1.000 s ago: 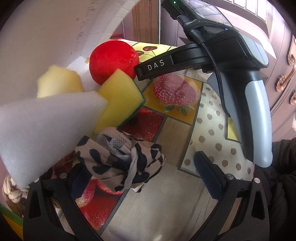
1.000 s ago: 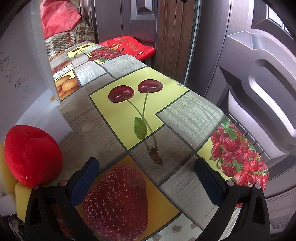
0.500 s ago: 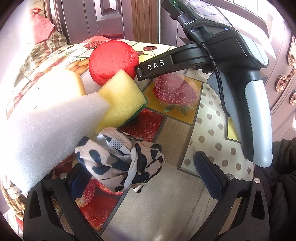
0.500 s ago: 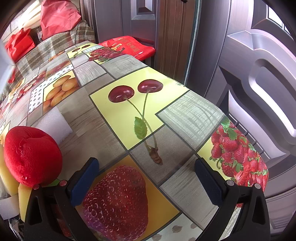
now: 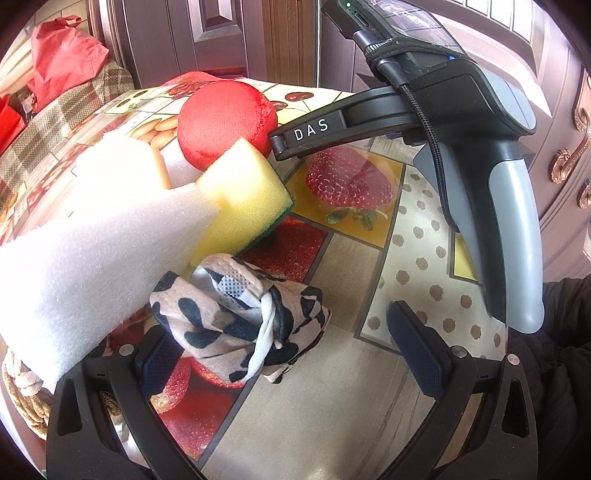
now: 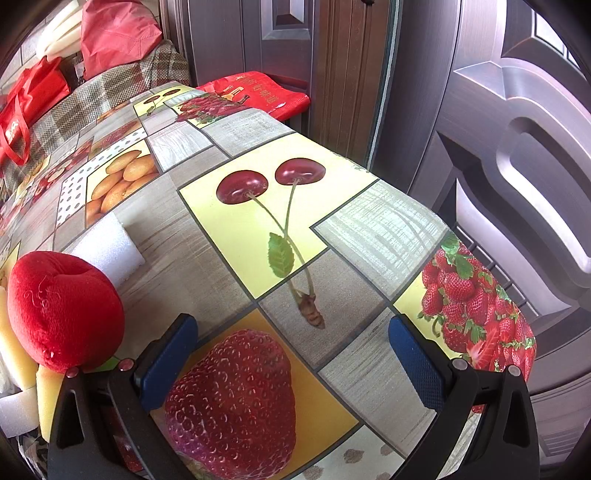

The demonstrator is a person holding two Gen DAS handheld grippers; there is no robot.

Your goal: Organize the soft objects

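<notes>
In the left wrist view a crumpled cow-print cloth (image 5: 240, 317) lies on the table just ahead of my open left gripper (image 5: 291, 354), against its left finger. Behind it sit a yellow-and-green sponge (image 5: 240, 195), a large white foam block (image 5: 92, 258) and a red plush apple (image 5: 225, 122). My right gripper body (image 5: 461, 122) hovers over the table beyond them. In the right wrist view my right gripper (image 6: 291, 362) is open and empty above the tablecloth, with the red plush apple (image 6: 62, 310) at its left and a white foam piece (image 6: 107, 251) behind it.
A woven rope basket rim (image 5: 22, 387) shows at the left edge. The table edge (image 6: 480, 258) drops off to the right toward a metal door (image 6: 517, 147). Red bags (image 6: 110, 33) lie on a checked surface beyond the table.
A white board that blocked the upper left of both views has gone, and the background behind it shows. The grippers and the soft objects have barely moved.
</notes>
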